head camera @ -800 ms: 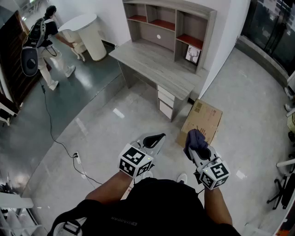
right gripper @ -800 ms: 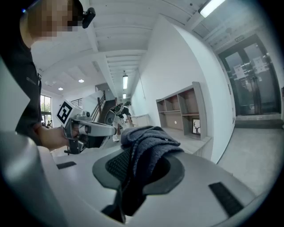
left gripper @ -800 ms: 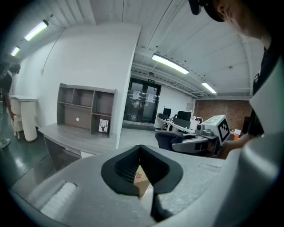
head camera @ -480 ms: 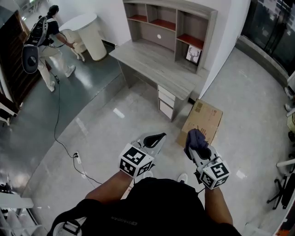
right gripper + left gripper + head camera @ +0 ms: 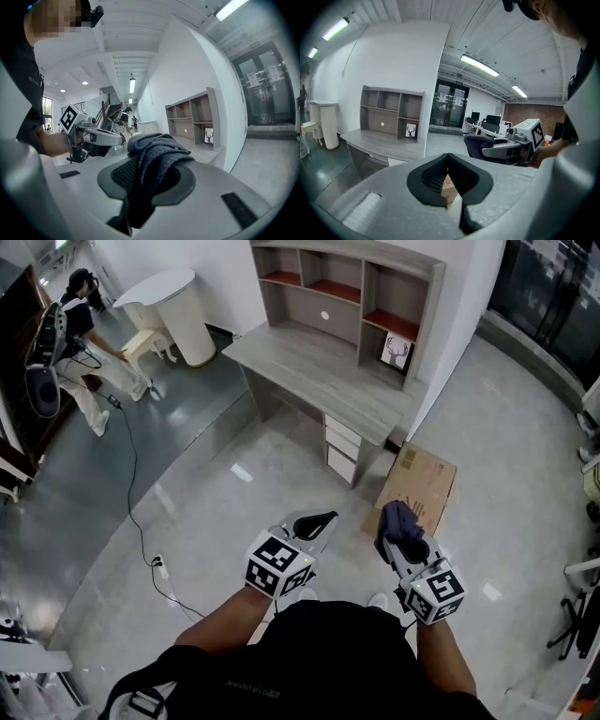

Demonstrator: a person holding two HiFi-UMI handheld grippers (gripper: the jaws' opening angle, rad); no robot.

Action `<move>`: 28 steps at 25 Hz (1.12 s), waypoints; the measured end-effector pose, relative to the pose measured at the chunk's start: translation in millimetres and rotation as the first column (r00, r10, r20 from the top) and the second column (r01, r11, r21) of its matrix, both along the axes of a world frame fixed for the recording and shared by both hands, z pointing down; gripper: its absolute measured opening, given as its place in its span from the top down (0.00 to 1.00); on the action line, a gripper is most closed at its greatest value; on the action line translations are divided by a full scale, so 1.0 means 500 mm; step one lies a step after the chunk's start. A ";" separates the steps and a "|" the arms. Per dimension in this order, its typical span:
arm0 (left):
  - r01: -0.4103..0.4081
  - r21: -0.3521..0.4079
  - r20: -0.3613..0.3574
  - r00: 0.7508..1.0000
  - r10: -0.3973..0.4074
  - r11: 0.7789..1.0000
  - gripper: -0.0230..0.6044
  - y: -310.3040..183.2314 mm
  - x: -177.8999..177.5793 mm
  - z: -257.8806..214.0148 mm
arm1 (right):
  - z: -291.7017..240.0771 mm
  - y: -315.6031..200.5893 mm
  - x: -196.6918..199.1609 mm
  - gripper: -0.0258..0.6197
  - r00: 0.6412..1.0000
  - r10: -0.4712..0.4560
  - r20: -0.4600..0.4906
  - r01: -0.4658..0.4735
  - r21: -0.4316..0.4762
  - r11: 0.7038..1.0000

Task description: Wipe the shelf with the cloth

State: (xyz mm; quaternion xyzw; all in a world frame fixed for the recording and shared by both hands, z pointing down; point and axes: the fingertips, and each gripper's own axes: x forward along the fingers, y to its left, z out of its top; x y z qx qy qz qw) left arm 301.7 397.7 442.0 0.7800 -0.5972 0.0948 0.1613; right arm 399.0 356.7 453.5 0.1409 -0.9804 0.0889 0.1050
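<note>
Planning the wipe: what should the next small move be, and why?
Probably step forward toward the shelf: the right gripper is shut on the cloth, but the shelf stands across the floor, above the desk, well away from it.

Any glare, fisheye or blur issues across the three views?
Head view: sharp, light glare patches on the glossy floor. Left gripper view: strong fisheye, dark vignetted corners, left claw close up looks soft. Right gripper view: same fisheye; cloth in the right claw slightly soft, shelf unit behind clearer.
</note>
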 end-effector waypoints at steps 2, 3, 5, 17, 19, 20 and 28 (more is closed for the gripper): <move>0.003 0.013 -0.001 1.000 -0.003 1.000 0.95 0.008 -0.020 -0.005 | 0.002 0.009 -0.017 0.82 1.000 0.004 -0.002 -0.004 -0.004 1.000; 0.006 0.018 -0.003 1.000 -0.006 1.000 0.95 0.012 -0.033 -0.007 | 0.002 0.013 -0.027 0.82 1.000 0.008 0.000 -0.008 -0.007 1.000; 0.011 0.024 -0.007 1.000 -0.011 1.000 0.95 0.022 -0.059 -0.007 | 0.004 0.022 -0.047 0.81 1.000 0.019 0.002 -0.019 -0.013 1.000; 0.035 -0.006 -0.022 0.999 -0.036 0.999 0.95 0.109 -0.187 0.028 | 0.023 0.079 -0.148 0.82 0.998 0.063 -0.006 -0.064 -0.066 0.996; 0.049 -0.005 -0.028 0.998 -0.049 0.999 0.95 0.116 -0.203 0.032 | 0.025 0.086 -0.159 0.82 0.998 0.055 -0.013 -0.056 -0.063 0.996; 0.054 -0.004 -0.031 0.998 -0.055 0.999 0.95 0.117 -0.208 0.034 | 0.027 0.087 -0.163 0.82 0.999 0.052 -0.017 -0.053 -0.063 0.997; 0.096 -0.009 -0.039 0.995 -0.097 0.995 0.95 0.099 -0.242 0.053 | 0.039 0.045 -0.197 0.81 0.999 0.040 -0.011 -0.041 -0.078 0.996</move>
